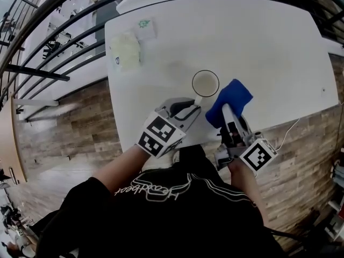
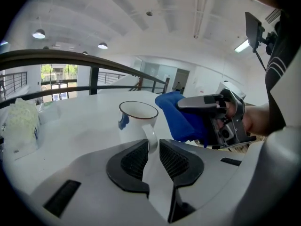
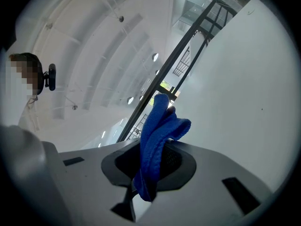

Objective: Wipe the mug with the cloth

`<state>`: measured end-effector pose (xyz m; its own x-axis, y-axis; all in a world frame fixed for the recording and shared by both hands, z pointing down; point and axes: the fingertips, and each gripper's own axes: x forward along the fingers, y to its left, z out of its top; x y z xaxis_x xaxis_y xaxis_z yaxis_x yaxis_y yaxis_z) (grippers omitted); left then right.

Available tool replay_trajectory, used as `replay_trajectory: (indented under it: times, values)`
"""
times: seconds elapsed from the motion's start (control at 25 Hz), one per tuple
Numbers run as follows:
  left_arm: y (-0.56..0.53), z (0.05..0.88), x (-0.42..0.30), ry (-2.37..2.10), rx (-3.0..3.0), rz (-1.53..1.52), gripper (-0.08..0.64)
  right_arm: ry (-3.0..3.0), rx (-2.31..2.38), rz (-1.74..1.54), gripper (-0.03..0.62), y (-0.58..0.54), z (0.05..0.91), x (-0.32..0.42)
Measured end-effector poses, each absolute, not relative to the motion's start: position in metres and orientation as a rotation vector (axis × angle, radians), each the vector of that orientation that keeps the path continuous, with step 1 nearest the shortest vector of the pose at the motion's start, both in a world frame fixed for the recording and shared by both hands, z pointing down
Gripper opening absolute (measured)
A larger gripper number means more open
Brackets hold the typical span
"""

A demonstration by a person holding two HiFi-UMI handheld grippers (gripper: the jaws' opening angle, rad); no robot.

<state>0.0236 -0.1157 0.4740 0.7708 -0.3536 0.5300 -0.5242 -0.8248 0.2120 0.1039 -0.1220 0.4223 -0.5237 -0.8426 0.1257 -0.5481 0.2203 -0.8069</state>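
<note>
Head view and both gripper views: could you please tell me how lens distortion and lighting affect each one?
Head view: fisheye bows the edges of the table; light even, mug sharp. Left gripper view: dark corners, ceiling lamps glare, mug crisp. Right gripper view: tilted, ceiling washed pale, cloth sharp.
</note>
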Motion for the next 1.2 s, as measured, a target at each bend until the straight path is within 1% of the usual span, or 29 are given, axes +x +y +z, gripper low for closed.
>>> replay_trajectory:
  times: [0.52,0.92,1.2]
  values:
    - [-0.114,0.475,0.028,-0.648,2.616,0.652,0.066,1.983,-1.356,-1.251,0.061,-0.143,0.441,0.105]
    - [-0.116,0.477,0.029,-0.580,2.622,0.648,0.063,2.173,-1.514,-1.386,0.061,-0.153,0.484,0.101]
    - [-0.116,0.475,0.029,-0.572,2.605,0.658,0.063,2.251,-1.514,-1.459,0.061,-0.158,0.490,0.102]
